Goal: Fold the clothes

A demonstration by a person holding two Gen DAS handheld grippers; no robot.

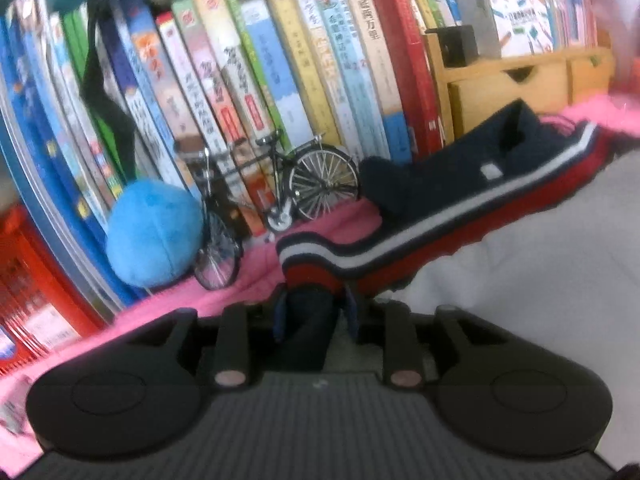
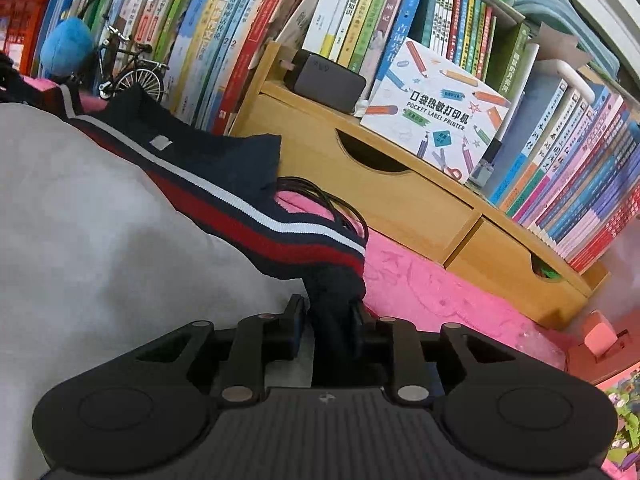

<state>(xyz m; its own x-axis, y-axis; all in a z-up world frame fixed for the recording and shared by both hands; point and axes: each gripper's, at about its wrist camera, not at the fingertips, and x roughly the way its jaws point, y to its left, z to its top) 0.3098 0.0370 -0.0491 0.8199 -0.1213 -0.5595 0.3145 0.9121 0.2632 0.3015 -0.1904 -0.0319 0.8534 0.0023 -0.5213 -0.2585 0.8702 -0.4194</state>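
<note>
We have a grey sweater (image 1: 540, 260) with a navy, white and red striped band (image 1: 420, 224) held at two points, one in each pair of tongs. Our left tongs (image 1: 312, 312) pinch a bunched corner of the striped band, and our right tongs (image 2: 332, 320) pinch another dark knitted corner of the same band. Gripping both ends keeps the edge stretched straight between them, which we judge helps a fold come out even.

In the left wrist view the band runs from the tongs toward 2 o'clock, with the grey body sagging toward 4 o'clock. In the right wrist view it runs toward 10 o'clock, the grey cloth spreading at 9 o'clock. The sweater hangs over a pink tabletop (image 2: 440, 292), near a toy bicycle (image 1: 280, 188), a blue plush ball (image 1: 154, 232) and a wooden drawer box (image 2: 380, 184) at 1 o'clock.

Whether we are opening the garment or carrying an edge over into a fold, we cannot tell.
</note>
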